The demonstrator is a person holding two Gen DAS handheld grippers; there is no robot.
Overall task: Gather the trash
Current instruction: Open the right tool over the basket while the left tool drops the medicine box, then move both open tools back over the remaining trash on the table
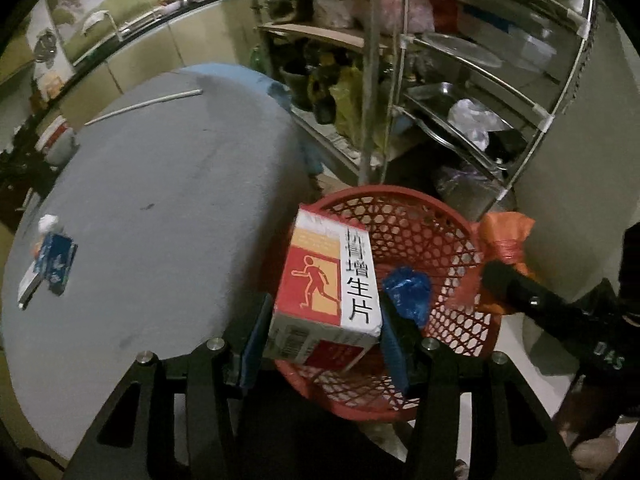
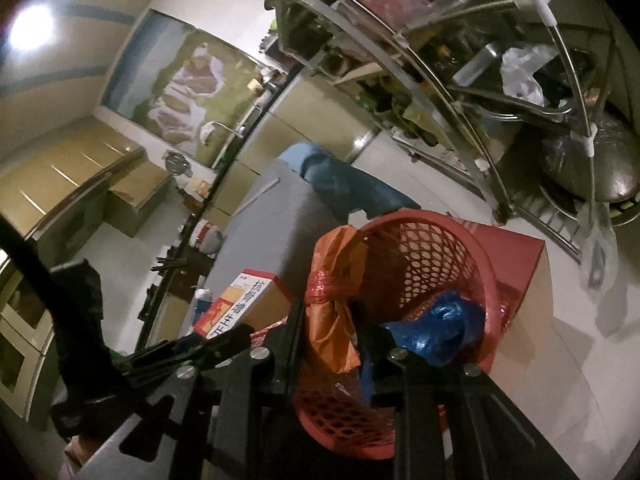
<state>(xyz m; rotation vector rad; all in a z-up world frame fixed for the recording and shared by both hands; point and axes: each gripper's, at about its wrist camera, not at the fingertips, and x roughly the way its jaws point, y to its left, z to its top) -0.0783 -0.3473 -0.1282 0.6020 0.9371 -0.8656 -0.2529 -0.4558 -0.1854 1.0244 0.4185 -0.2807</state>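
- Where the left wrist view looks down, the left gripper [image 1: 324, 320] clamps a red-and-white medicine box [image 1: 328, 280] between its blue pads [image 1: 394, 340], directly above the red mesh basket [image 1: 420, 232].
- At 3 o'clock of the box, a crumpled blue wrapper [image 1: 408, 292] lies inside the basket.
- At 3 o'clock of the basket, the right gripper [image 1: 496, 276] reaches in from the frame's edge with an orange plastic bag [image 1: 506, 232] at its tip.
- At 9 o'clock, a grey table [image 1: 160, 200] carries a small blue carton [image 1: 56, 264] and a white straw [image 1: 144, 104]; a metal rack [image 1: 460, 100] stands at 1 o'clock.
- Seen from the right wrist view, the right gripper [image 2: 332, 320] is closed on the knotted orange plastic bag [image 2: 332, 312], held at the basket [image 2: 460, 248] rim.
- At 3 o'clock of the bag, the blue wrapper [image 2: 440, 328] rests inside the basket.
- At 9 o'clock of the bag, the medicine box [image 2: 244, 300] sits in the left gripper [image 2: 216, 340].
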